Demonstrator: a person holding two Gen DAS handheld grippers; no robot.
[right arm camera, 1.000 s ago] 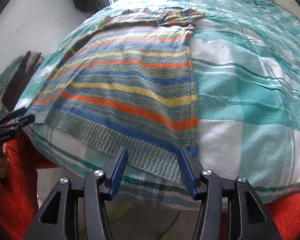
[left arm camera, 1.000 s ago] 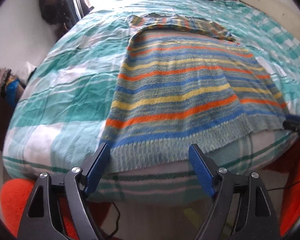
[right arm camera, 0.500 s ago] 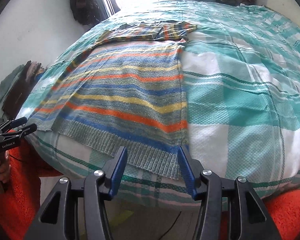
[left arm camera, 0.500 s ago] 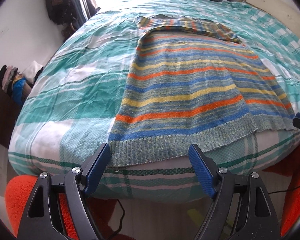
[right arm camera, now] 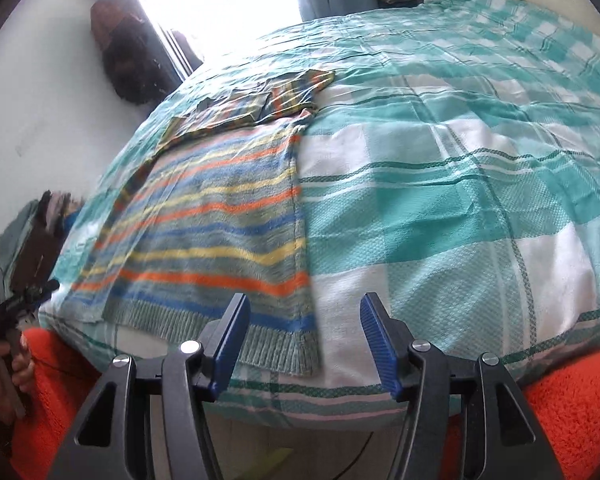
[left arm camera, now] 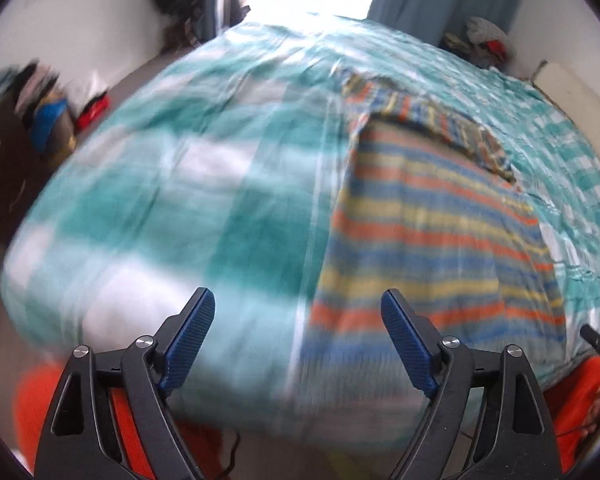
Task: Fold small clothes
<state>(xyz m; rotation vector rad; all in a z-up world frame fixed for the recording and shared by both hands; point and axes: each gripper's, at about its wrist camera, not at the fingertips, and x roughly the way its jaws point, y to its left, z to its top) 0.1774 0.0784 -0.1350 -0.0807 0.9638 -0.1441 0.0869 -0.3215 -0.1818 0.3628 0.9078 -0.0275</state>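
Hovering both tools over the near edge of the bed (right arm camera: 460,184), I hold nothing: my left gripper (left arm camera: 298,340) has its fingers wide apart and widening, with only the blurred teal-and-white checked bedspread (left arm camera: 204,216) showing between them, and my right gripper (right arm camera: 304,344) has its fingers apart and opening too, the striped sweater's near right corner lying below the gap but not pinched. The striped knit sweater (right arm camera: 216,236) lies flat on the bed, its ribbed hem (right arm camera: 268,344) along the near edge at 6 o'clock and its sleeves already turned in across the top at 12 o'clock. In the left wrist view it sits off to 3 o'clock of my fingers. I judge the fold is part done, and this is the pause between grips. Next I would need each gripper to take a hem corner and carry the hem toward 12 o'clock, keeping both sides level so the knit does not skew.
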